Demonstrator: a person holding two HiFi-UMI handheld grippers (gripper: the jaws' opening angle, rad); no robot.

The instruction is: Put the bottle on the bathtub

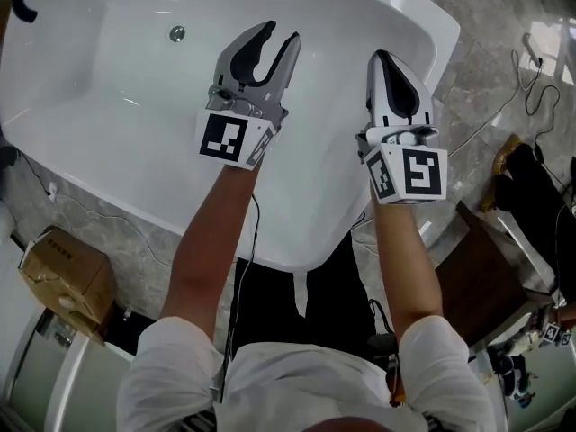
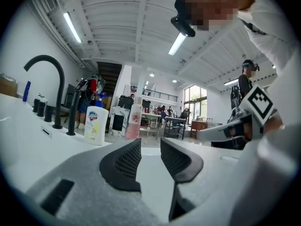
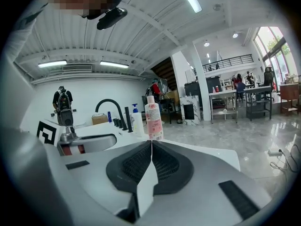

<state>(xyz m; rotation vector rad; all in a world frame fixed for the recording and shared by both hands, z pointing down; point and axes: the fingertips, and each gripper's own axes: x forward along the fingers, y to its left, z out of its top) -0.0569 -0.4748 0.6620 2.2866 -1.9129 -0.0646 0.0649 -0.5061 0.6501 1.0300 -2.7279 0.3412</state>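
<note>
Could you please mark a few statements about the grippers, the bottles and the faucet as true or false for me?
1. The left gripper has its jaws apart with nothing between them. True.
2. The right gripper grips the pink bottle. False: its jaws are together and empty, and the pink bottle stands upright on the rim of the bathtub.
3. The faucet is black. True.
4. The white bottle lies on its side. False: it stands upright near the faucet.
</note>
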